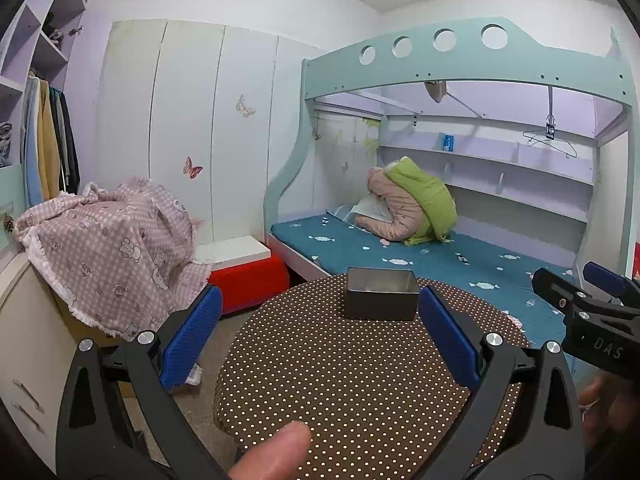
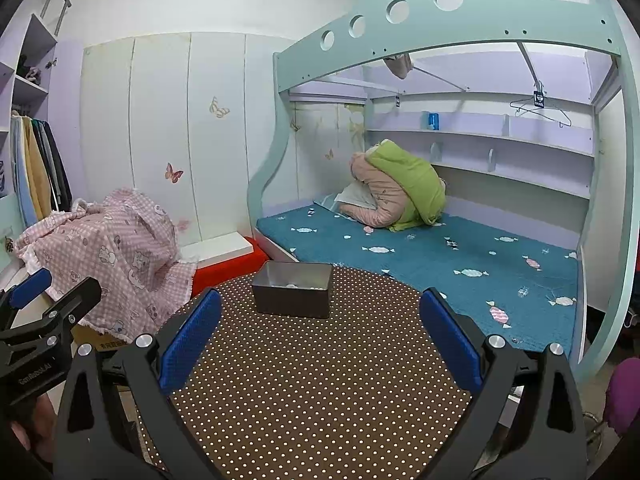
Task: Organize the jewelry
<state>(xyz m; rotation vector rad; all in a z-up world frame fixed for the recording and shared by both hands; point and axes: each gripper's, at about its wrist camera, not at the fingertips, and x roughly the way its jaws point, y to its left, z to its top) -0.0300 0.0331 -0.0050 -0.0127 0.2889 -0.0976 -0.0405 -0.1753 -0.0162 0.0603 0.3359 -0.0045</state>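
Observation:
A small open metal tin (image 1: 380, 295) stands near the far edge of a round table with a brown polka-dot cloth (image 1: 340, 380). In the right wrist view the tin (image 2: 293, 290) shows small pale items inside, too small to identify. My left gripper (image 1: 320, 332) is open and empty, held above the table short of the tin. My right gripper (image 2: 320, 334) is open and empty, also short of the tin, which sits left of its centre. The right gripper also shows at the right edge of the left wrist view (image 1: 592, 304), and the left gripper shows at the left edge of the right wrist view (image 2: 44, 312).
A bunk bed with a blue candy-print mattress (image 2: 460, 264) stands behind the table. A pink checked blanket (image 1: 112, 248) covers furniture at left. A red stool with a white top (image 1: 244, 268) sits on the floor beyond. A thumb (image 1: 276, 452) shows at the bottom.

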